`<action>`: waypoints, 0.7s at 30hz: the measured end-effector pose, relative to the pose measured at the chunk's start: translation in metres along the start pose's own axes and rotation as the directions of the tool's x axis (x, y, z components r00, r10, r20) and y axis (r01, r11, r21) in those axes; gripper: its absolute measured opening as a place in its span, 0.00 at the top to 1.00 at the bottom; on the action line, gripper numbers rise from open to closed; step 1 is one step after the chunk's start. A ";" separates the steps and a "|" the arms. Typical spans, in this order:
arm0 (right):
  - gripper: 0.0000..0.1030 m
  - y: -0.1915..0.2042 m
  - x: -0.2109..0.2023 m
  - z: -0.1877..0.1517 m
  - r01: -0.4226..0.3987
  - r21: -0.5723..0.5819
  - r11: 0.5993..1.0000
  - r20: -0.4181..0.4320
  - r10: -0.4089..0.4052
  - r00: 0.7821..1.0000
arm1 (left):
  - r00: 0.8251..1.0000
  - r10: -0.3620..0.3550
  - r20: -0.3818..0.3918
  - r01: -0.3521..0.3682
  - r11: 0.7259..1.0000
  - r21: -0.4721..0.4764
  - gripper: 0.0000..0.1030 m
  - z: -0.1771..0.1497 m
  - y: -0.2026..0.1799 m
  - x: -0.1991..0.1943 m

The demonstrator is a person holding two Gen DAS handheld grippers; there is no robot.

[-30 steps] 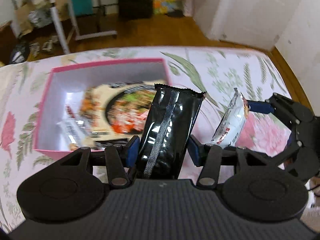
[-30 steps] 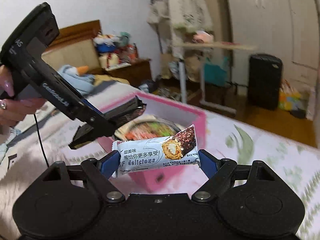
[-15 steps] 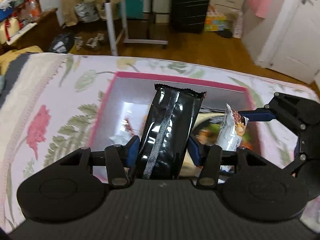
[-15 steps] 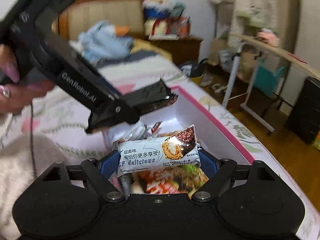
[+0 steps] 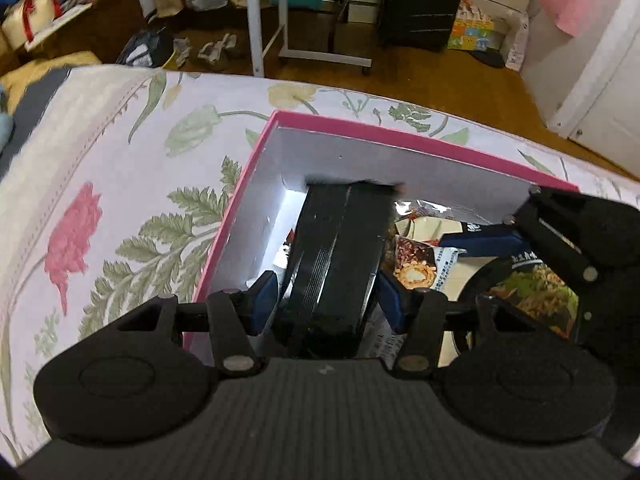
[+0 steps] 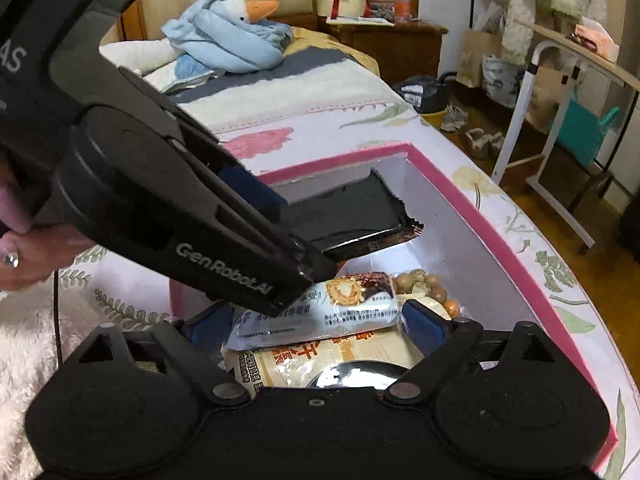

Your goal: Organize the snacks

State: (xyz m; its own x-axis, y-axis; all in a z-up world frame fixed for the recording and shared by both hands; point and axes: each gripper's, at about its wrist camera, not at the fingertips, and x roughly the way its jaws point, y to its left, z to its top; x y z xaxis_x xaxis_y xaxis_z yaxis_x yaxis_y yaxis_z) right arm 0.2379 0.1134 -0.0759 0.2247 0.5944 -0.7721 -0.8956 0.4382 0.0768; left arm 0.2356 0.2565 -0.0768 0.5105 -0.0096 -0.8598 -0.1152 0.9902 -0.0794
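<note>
**Desk:** Snack tidy-up on the bed [image 5: 120, 200]: how far along is it?

**Me:** Well along, I judge. The pink box [image 5: 400, 148] already holds a large noodle packet [image 6: 312, 354] on its floor and a small bag of nuts [image 6: 424, 286] toward its far wall. Two more snacks are arriving over it at once. No loose snacks show on the bedspread around the box in either view, so these may be among the last.

**Desk:** Where is the white bar?

**Me:** The white bar [image 6: 340, 304] lies crosswise inside the box, on top of the noodle packet, between the blue pads of my right claw [image 6: 316, 320]. That claw has just been opening and stands wide. The pad at the bar's right end is clear of it, so I take the bar as let go.

**Desk:** And the black packet?

**Me:** My left claw [image 5: 327, 298] grips the black packet [image 5: 340, 240] by its near end. It juts out above the box's left half, with its far tip close to the box's far wall. It is not yet set down.

**Desk:** What is left?

**Me:** Lower and release the black packet inside the box, then lift both claws out of it.
</note>
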 end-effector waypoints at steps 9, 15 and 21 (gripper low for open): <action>0.09 0.004 -0.067 -0.038 0.003 0.164 0.987 0.170 -0.031 0.985 | 0.998 0.007 0.061 -0.008 1.000 0.012 0.46 -0.011 -0.006 -0.027; 0.09 0.012 -0.121 -0.084 0.073 0.308 0.948 0.251 -0.155 0.956 | 0.997 -0.017 0.078 0.016 1.000 0.017 0.46 -0.031 -0.015 -0.061; 0.09 0.018 -0.167 -0.119 0.153 0.430 0.890 0.277 -0.292 0.915 | 0.993 -0.030 0.118 0.027 0.999 0.024 0.46 -0.048 -0.033 -0.097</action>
State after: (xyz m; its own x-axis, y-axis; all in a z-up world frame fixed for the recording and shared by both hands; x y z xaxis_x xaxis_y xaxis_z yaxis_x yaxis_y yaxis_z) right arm 0.1387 -0.0581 -0.0212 0.5734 0.6033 -0.5543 -0.5973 0.7709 0.2212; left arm 0.1488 0.2180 -0.0154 0.6107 -0.0227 -0.7916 -0.0805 0.9926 -0.0906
